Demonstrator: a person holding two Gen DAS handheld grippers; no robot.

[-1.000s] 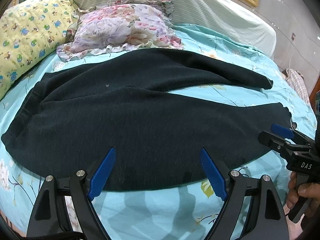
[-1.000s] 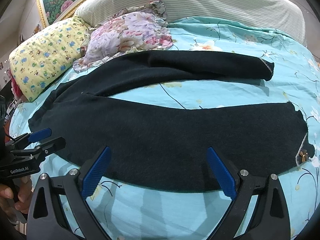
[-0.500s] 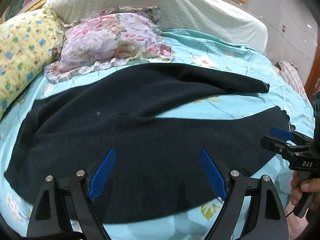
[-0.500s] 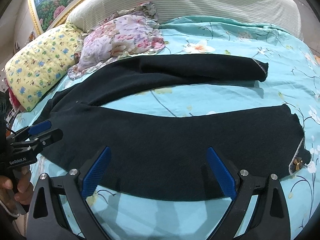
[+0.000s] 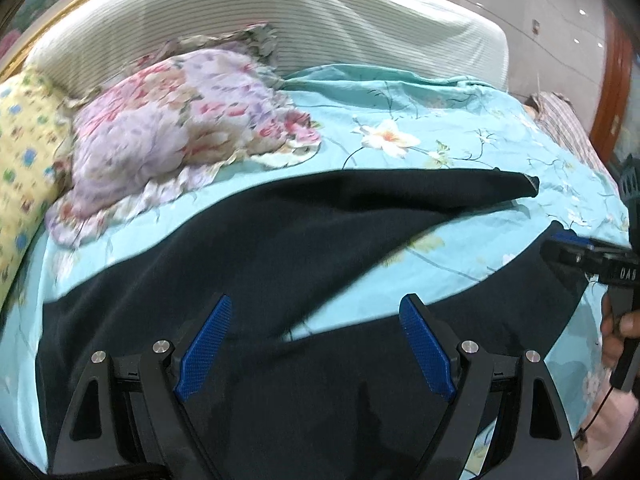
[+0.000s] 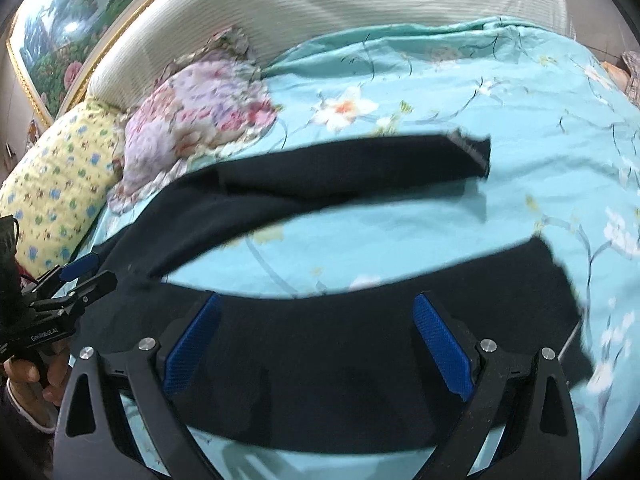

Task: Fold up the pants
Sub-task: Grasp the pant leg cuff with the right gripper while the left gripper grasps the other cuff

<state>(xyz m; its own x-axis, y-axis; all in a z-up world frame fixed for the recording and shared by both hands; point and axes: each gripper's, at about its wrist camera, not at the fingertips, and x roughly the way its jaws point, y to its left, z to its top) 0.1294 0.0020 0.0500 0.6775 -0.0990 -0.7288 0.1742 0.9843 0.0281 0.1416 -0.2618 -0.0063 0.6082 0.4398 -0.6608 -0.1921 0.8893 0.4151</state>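
Note:
Dark navy pants lie spread flat on the bed, waist to the left and both legs running right with a strip of sheet between them. My left gripper hovers open over the near leg close to the crotch, nothing between its blue pads. My right gripper is open above the near leg further right, also holding nothing. Each gripper shows at the edge of the other's view: the right gripper at the near leg's cuff end, the left gripper by the waist.
A teal floral sheet covers the bed. A floral ruffled pillow and a yellow patterned pillow lie at the back left against a striped white headboard. A hand grips the right tool's handle.
Both grippers have moved forward and lower over the pants, so the near leg fills more of each view. Jaws stay wide; the pants have not moved.

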